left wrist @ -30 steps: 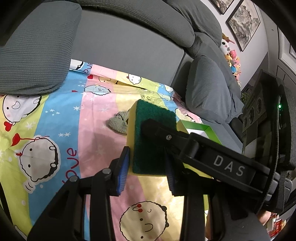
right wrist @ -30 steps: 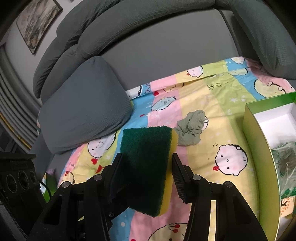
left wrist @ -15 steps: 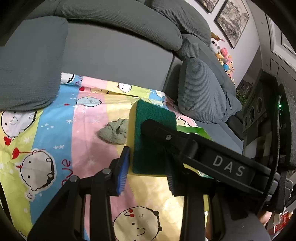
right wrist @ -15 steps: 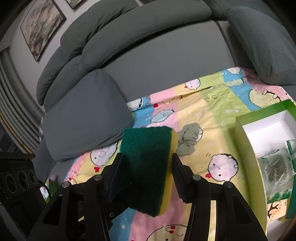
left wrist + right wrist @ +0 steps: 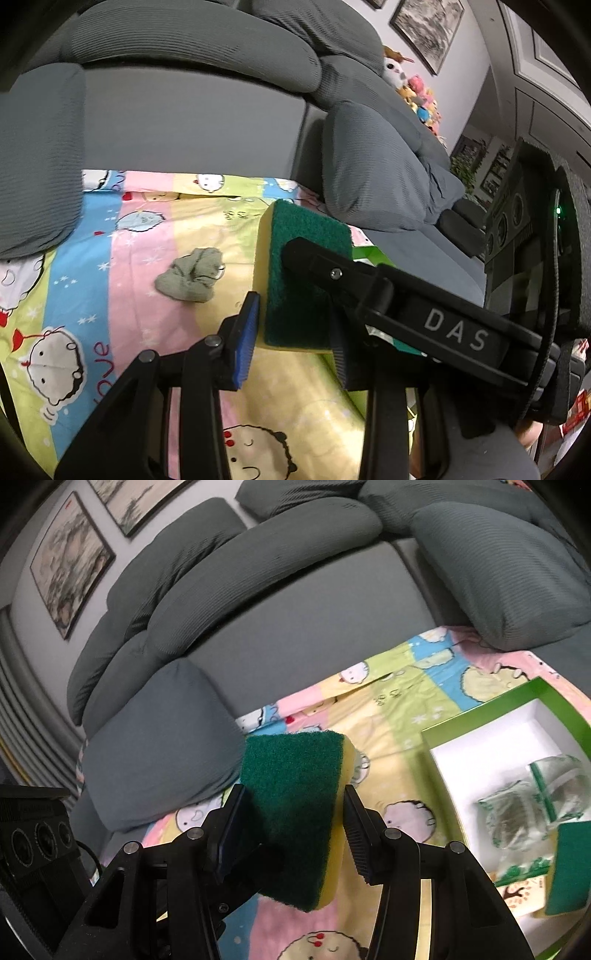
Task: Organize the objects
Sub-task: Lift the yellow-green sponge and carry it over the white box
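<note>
I have the soft, light sponge (image 5: 295,808) clamped across its 2 broad faces in my right gripper (image 5: 291,827), above the blanket (image 5: 399,709) left of the box (image 5: 480,716), my left gripper (image 5: 291,339) unclenched.

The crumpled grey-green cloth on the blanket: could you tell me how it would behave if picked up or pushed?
The cloth is probably floppy, since it lies bunched in soft folds. Those thin folds suggest little weight. Pushed, it would likely drag on the blanket rather than slide.
</note>
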### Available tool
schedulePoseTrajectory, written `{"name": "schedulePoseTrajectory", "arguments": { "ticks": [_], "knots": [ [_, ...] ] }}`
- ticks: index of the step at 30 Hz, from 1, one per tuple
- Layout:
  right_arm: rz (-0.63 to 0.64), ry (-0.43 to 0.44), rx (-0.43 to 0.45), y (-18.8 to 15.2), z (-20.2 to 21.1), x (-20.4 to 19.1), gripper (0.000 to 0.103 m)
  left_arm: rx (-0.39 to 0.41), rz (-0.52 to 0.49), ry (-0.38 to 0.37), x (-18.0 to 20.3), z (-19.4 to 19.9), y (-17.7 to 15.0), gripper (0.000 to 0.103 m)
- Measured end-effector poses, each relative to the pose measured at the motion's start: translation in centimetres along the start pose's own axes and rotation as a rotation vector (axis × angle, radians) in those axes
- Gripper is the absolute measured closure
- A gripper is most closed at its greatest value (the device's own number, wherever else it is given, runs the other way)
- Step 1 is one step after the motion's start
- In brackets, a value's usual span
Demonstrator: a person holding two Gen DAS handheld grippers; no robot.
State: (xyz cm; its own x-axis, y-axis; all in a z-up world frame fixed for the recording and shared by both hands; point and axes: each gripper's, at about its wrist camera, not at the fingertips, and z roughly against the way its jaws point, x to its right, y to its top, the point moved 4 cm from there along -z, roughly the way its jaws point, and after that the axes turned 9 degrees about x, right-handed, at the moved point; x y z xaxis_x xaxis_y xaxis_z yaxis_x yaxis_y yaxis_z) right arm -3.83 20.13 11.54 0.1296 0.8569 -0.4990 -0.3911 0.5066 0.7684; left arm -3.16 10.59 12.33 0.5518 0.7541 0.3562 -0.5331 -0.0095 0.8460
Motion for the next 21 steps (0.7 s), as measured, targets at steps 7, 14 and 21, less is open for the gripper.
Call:
{"name": "schedulePoseTrajectory", "arguments": {
  "ticks": [7,14,21],
  "knots": [
    [-0.053,-0.035,0.033,0.8,1.1,2.3,0.05,-0.023,-0.039,-0.039,1.7,-1.5,0.0,0.07],
    [-0.098,-0.067,0.064,1.3,2.6,4.5,0.05,-0.045,-0.08,-0.075,3.8,-2.8,0.0,0.07],
    [-0.147,-0.111,0.096,1.6,4.3,6.9,0.05,-0.077,-0.109,-0.128,5.8,-4.3,-0.3,0.07]
  ]
}}
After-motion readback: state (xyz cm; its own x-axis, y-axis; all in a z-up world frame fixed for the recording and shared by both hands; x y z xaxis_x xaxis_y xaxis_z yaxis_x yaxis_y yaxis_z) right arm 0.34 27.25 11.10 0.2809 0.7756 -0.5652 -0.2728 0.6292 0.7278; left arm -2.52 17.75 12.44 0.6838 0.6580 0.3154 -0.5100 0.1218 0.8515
